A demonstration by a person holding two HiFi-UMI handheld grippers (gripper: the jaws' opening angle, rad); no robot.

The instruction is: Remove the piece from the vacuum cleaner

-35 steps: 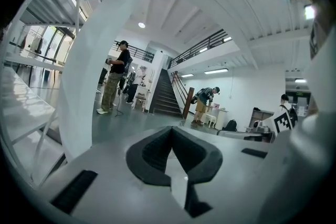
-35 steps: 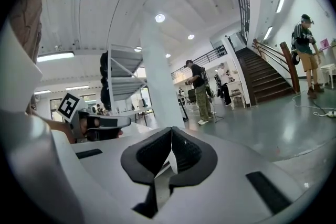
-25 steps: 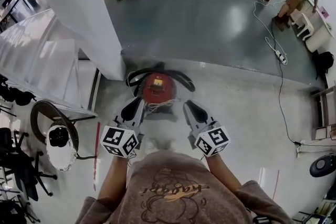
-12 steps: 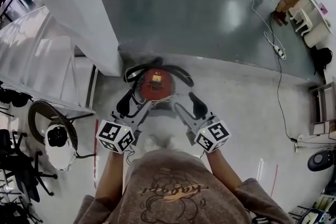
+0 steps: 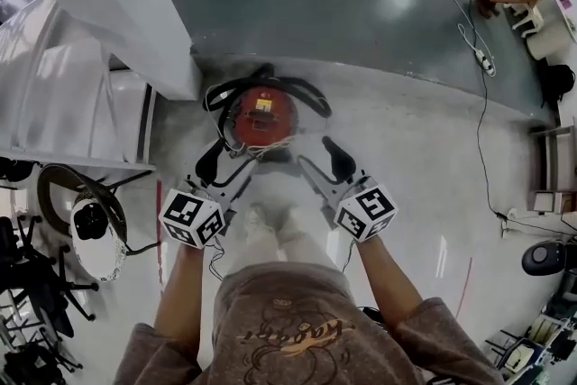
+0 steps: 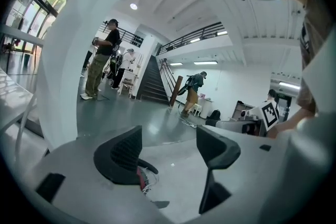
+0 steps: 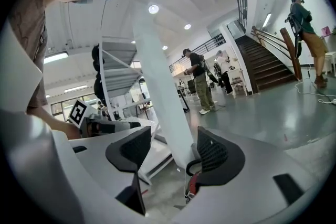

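My left gripper (image 5: 225, 172) is opening its jaws, my right gripper (image 5: 322, 165) has them wide, both empty, just short of the red vacuum cleaner (image 5: 261, 114) on the floor; risk: I pinch its white cord (image 5: 262, 150) or black hose (image 5: 311, 95), not the piece, which I cannot pick out, and drag it.

The glossy grey concrete floor (image 5: 410, 162) carries a round red vacuum cleaner (image 5: 261, 114), ringed by its black hose (image 5: 311, 93). Well apart, at the right, a white power strip (image 5: 484, 60) and a thin black cable (image 5: 479, 153) lie on the floor.
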